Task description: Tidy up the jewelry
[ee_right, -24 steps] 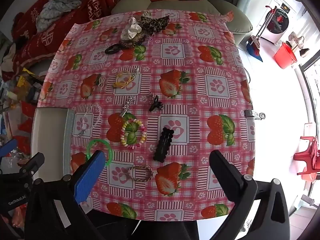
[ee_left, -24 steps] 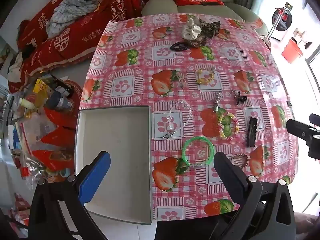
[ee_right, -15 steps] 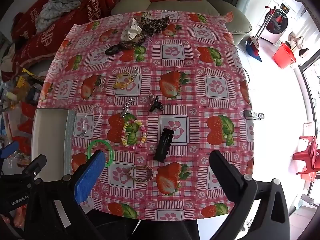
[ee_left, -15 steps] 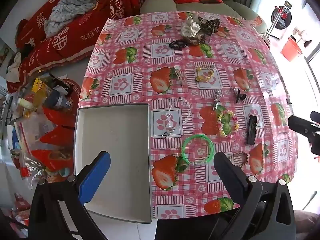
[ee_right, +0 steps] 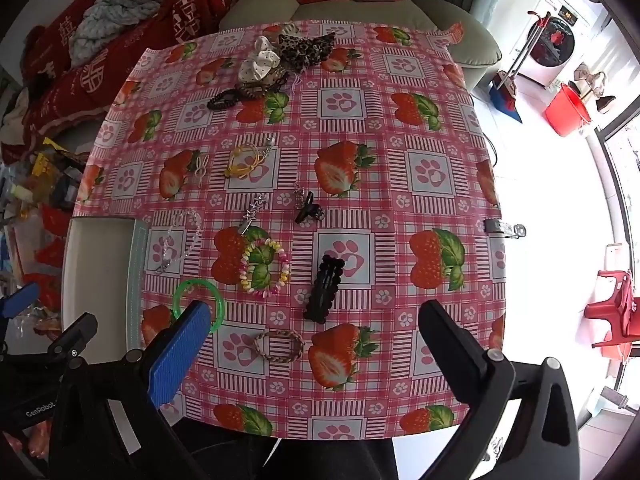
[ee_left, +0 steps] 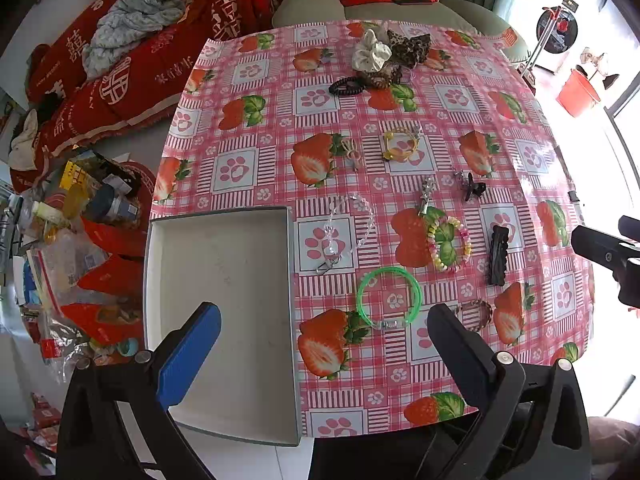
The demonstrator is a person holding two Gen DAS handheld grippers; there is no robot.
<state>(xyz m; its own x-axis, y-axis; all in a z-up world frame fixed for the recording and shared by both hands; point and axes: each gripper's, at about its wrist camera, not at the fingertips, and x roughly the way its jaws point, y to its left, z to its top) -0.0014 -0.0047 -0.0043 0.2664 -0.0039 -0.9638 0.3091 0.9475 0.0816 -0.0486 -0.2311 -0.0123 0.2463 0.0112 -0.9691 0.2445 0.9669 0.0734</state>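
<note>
We are looking down at a bench [ee_left: 400,360] covered in a pink strawberry cloth, with a sofa draped in red throws behind it. Our left tongs [ee_left: 324,344] are hanging released above the near edge, their jaws spread wide with nothing between them; below them a white tray [ee_left: 224,248] is sitting at the bench's left edge, holding nothing. Our right tongs [ee_right: 316,344] are likewise gaping and gripping nothing, hovering over the near middle of the cloth. The jewelry is lying scattered on the cloth: a green bangle [ee_left: 389,297] just right of the tray, a clear bead chain [ee_left: 348,232] beyond it, a bead bracelet [ee_right: 264,266] in pastel colours, a black clip [ee_right: 325,288] to its right, a braided band [ee_right: 280,345] nearest us, a small claw clip [ee_right: 306,208] and a yellow cord [ee_right: 244,160] further back. Scrunchies [ee_right: 280,60] (white and leopard-print, piled together) are sitting at the far edge.
</note>
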